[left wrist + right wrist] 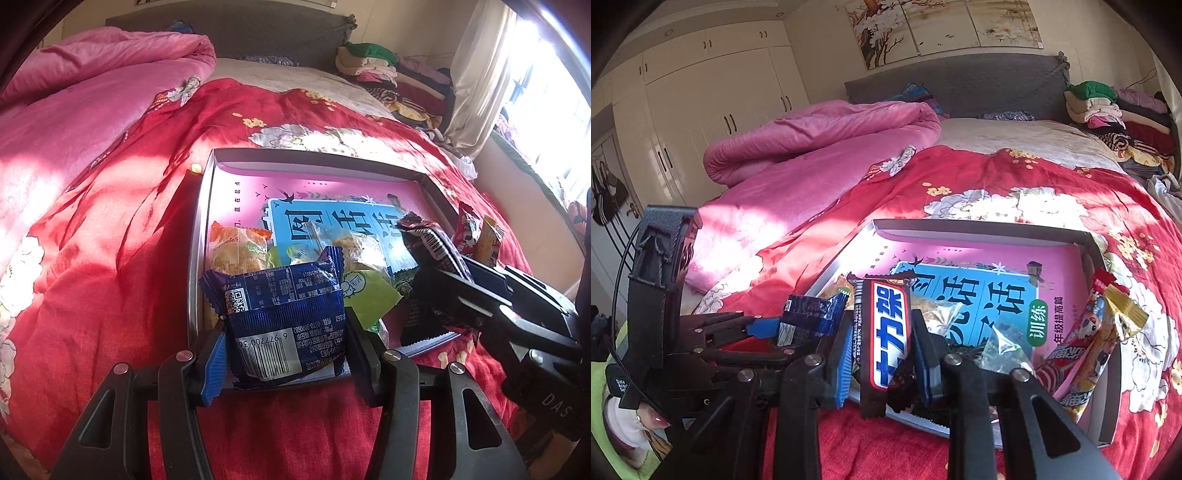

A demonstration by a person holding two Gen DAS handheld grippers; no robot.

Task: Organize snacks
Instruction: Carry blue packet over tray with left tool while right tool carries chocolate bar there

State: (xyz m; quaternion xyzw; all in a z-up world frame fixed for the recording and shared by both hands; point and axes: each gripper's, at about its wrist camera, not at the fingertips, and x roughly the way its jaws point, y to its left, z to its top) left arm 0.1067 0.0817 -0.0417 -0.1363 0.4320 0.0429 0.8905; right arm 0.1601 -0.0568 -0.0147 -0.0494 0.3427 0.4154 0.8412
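A shallow grey box (314, 157) with a pink and blue printed bottom lies on the red bed cover; it also shows in the right wrist view (979, 229). My left gripper (286, 347) is shut on a blue snack packet (284, 314) at the box's near edge. My right gripper (884, 354) is shut on a brown chocolate bar (888, 332), over the box's near right part; the bar also shows in the left wrist view (430, 243). An orange packet (236, 247) and a green and clear packet (360, 273) lie in the box. Red and gold stick packets (1086, 332) lean on the right wall.
The red flowered cover (110, 240) spreads around the box. A pink quilt (812, 147) is piled at the far left. Folded clothes (1115, 114) are stacked by the grey headboard (960, 81). A window with a curtain (480, 74) is at the right.
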